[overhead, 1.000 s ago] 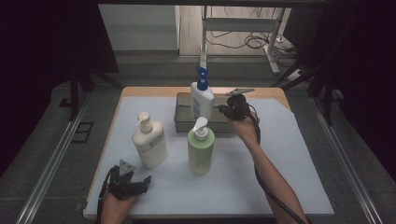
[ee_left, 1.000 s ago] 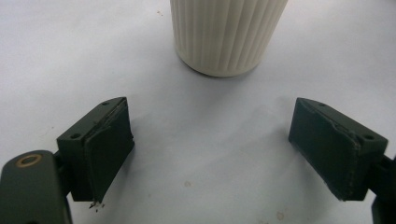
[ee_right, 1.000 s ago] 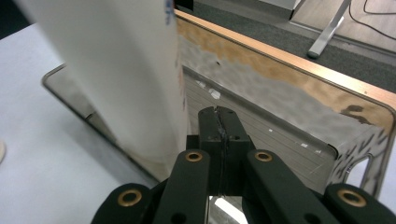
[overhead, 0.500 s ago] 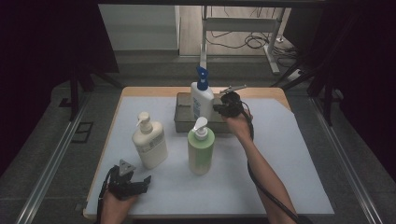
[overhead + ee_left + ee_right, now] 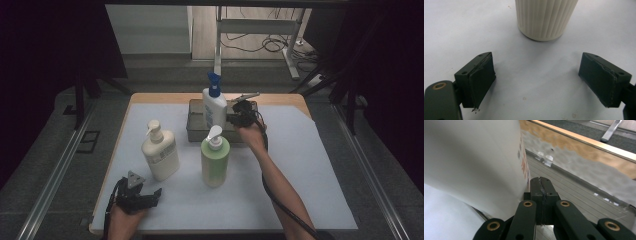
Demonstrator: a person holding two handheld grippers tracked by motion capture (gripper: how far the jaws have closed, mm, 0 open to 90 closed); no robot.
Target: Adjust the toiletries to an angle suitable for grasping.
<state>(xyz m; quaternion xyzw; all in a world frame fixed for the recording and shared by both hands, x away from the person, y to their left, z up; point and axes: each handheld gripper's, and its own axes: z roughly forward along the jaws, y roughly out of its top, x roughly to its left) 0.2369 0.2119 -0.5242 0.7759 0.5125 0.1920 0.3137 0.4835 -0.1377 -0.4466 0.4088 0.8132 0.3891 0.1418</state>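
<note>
High view dim overall, surroundings almost black, light falls from above onto the white table so it reads brightest, with soft short shadows under the bottles. Left gripper view evenly bright, sharp, faint shadow beneath the ribbed cream bottle. Right gripper view: the close white bottle is blown out and blurred, tray floor soft.

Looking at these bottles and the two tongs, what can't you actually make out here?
- Print on the blue-capped bottle: too small in the high view, blurred in the right gripper view.
- Cream bottle: top cut off by the left gripper view's edge.
- Tray floor: partly hidden by the green bottle and right tongs.
</note>
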